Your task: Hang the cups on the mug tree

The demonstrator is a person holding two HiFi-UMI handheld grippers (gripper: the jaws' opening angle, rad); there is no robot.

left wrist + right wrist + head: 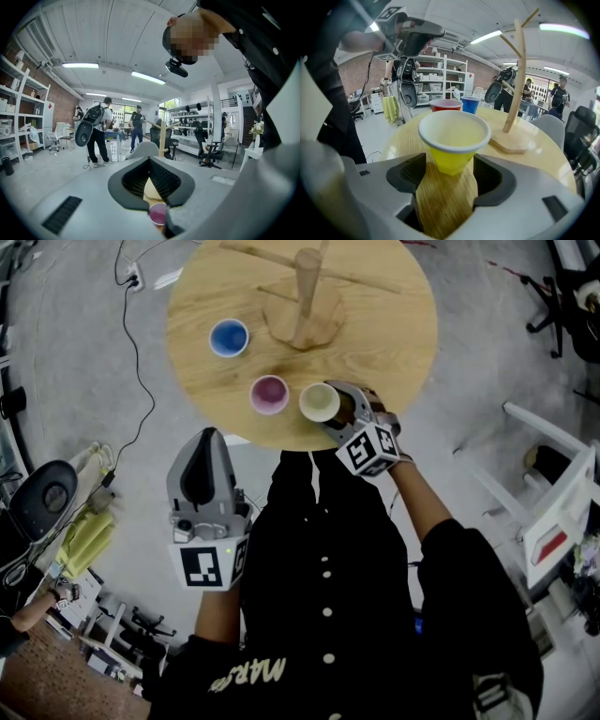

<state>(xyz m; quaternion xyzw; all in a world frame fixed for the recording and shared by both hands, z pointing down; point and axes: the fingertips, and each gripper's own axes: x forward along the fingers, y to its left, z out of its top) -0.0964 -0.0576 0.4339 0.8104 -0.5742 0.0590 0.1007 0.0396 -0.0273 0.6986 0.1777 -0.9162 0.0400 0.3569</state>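
Three cups stand on the round wooden table (pixel 394 352): a blue cup (pixel 229 337), a pink cup (pixel 269 394) and a yellow cup (pixel 320 401). The wooden mug tree (pixel 306 296) stands behind them, its pegs bare. My right gripper (pixel 339 409) reaches in over the near edge. In the right gripper view the yellow cup (pixel 453 138) stands upright between the jaws of the right gripper (pixel 450 164), close to both pads and still on the wood. My left gripper (pixel 208 435) hangs off the table's near edge, shut and empty. Through its jaws I see the pink cup (pixel 158 214).
A black cable (pixel 141 362) trails over the grey floor left of the table. An office chair (pixel 42 498) stands at the lower left, and a white frame (pixel 562 502) at the right. People (pixel 96 133) stand far off in the room.
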